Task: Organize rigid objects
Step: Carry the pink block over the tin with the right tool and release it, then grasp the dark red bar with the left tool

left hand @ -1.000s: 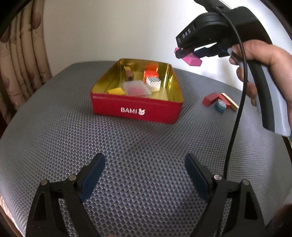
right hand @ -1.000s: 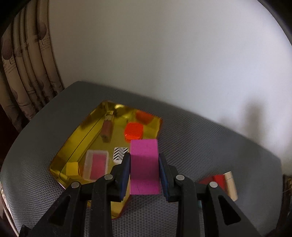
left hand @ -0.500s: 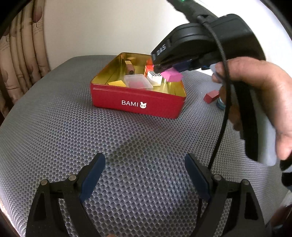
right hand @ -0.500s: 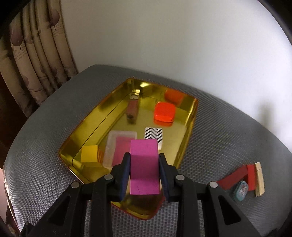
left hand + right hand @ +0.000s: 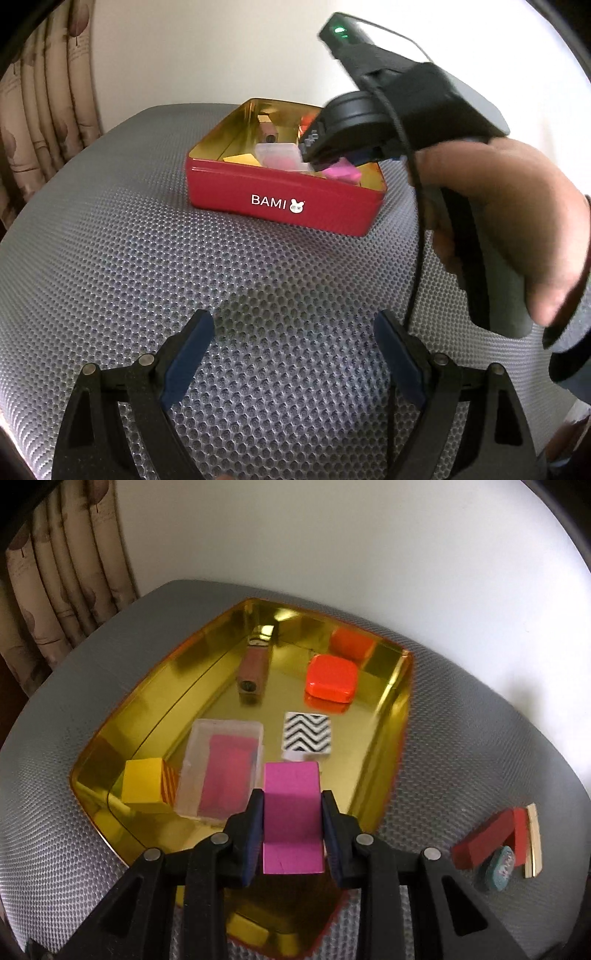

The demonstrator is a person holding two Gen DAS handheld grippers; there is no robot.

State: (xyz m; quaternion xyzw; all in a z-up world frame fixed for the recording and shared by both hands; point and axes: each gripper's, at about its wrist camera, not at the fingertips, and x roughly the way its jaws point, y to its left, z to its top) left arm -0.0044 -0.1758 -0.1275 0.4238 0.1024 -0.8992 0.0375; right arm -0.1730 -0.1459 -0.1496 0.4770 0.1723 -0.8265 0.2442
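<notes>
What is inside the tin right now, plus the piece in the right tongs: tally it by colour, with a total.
Yellow block: 1
Clear case: 1
Black-and-white zigzag block: 1
Orange box: 1 (the orange patch behind it looks like a reflection)
Brown block: 1
Pink block, held in the right tongs: 1
Total: 6

A red tin with a gold inside is seen on grey honeycomb mesh, and in it a magenta block, a yellow cube, a black-and-white zigzag tile and an orange case are shown.
</notes>
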